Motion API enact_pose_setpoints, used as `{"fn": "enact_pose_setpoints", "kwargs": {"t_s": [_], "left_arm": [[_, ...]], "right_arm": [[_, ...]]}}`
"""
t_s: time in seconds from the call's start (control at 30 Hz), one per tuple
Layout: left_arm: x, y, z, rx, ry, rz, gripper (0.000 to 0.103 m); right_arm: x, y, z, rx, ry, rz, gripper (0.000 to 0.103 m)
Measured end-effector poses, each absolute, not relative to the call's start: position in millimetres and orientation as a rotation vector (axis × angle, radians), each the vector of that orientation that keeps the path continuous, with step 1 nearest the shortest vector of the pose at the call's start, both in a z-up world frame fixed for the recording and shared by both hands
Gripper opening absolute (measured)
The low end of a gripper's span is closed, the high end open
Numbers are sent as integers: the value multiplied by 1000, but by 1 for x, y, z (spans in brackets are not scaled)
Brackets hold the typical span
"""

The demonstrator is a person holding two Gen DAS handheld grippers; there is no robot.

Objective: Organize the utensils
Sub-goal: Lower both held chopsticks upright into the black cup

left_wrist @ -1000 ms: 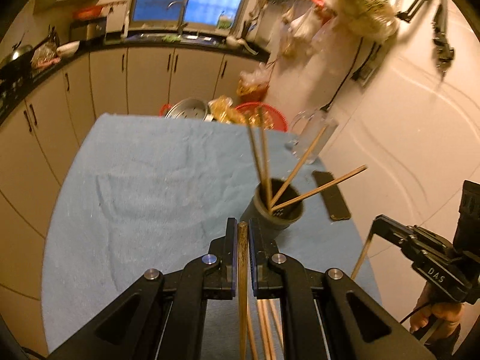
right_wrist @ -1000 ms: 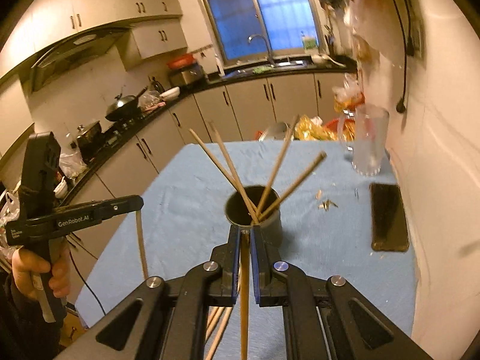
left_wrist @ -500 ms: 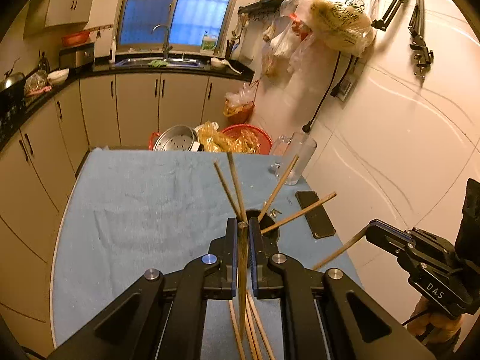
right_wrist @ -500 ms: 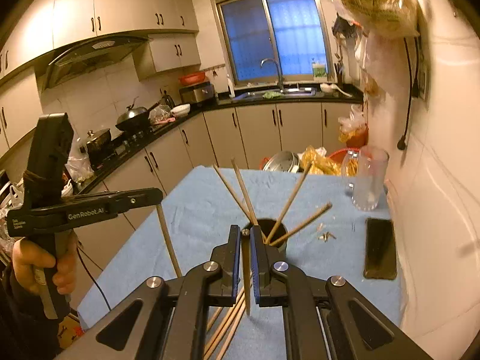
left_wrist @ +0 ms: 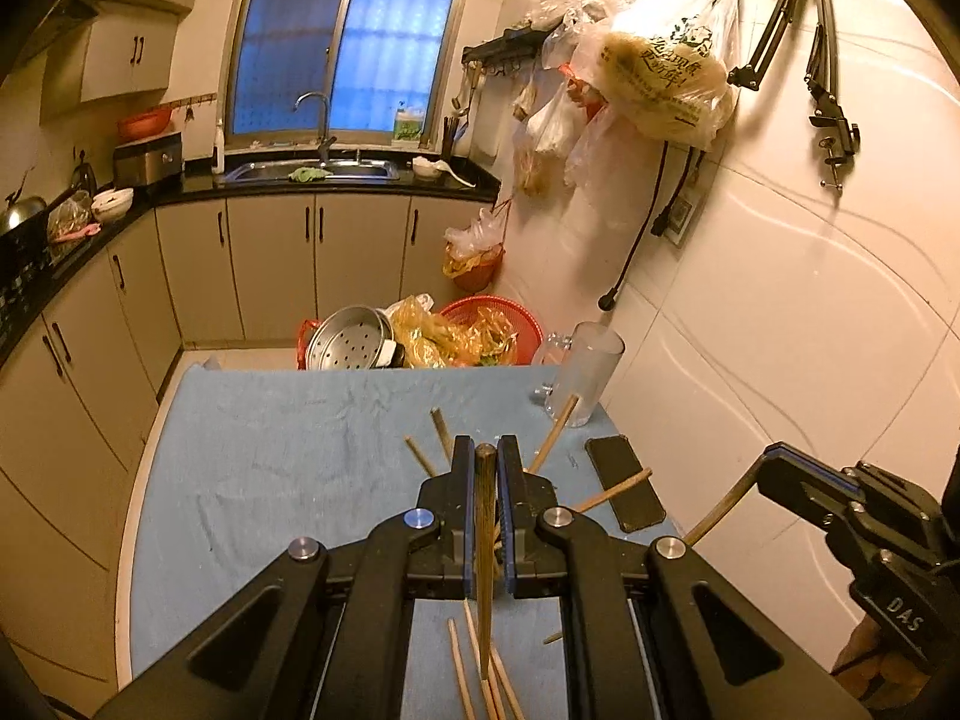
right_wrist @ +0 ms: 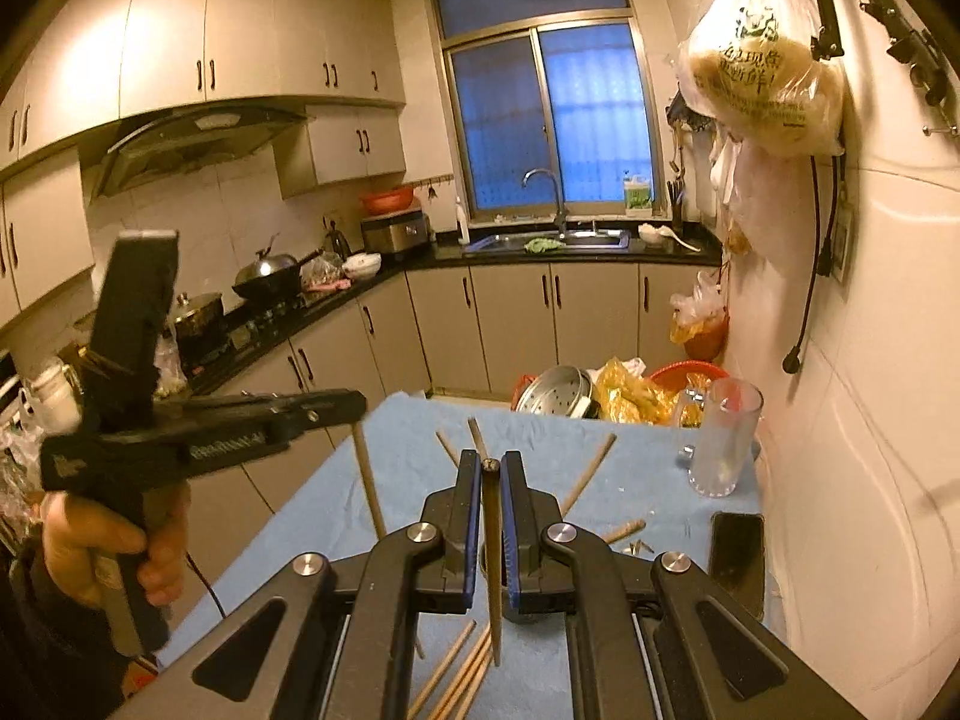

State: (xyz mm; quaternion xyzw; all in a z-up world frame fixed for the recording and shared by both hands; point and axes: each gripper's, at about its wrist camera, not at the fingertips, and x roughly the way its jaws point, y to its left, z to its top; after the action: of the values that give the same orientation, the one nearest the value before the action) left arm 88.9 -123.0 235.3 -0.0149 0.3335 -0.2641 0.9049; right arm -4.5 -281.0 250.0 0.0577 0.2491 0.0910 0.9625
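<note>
My left gripper [left_wrist: 485, 450] is shut on a single wooden chopstick [left_wrist: 483, 570] that hangs down above the blue cloth [left_wrist: 270, 468]. My right gripper [right_wrist: 491, 462] is likewise shut on a chopstick [right_wrist: 493, 564]. Each view shows the other gripper off to the side, raised, with its stick dangling: the right gripper [left_wrist: 780, 471] and the left gripper [right_wrist: 351, 405]. Several chopsticks [left_wrist: 555, 432] [right_wrist: 591, 468] fan out of a dark holder that my fingers hide almost entirely. More loose chopsticks [left_wrist: 474, 678] [right_wrist: 459, 675] lie on the cloth below.
A glass mug [left_wrist: 585, 372] [right_wrist: 723, 438] and a black phone [left_wrist: 624, 489] [right_wrist: 735, 552] sit by the tiled wall on the right. A metal steamer pot [left_wrist: 348, 345] and red basket [left_wrist: 510, 312] lie beyond the table's far edge. A hand [right_wrist: 108, 546] grips the left tool.
Both grippers have risen, each still clamped on its chopstick. The holder has dropped out of sight behind the fingers, and the table looks farther below.
</note>
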Motion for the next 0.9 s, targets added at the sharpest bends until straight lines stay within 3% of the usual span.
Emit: {"fn": "enact_pose_setpoints", "kwargs": {"t_s": [0.9], "left_arm": [[135, -137, 261, -102, 591, -485, 7]], "right_arm": [[34, -300, 276, 149, 443, 132, 8]]}}
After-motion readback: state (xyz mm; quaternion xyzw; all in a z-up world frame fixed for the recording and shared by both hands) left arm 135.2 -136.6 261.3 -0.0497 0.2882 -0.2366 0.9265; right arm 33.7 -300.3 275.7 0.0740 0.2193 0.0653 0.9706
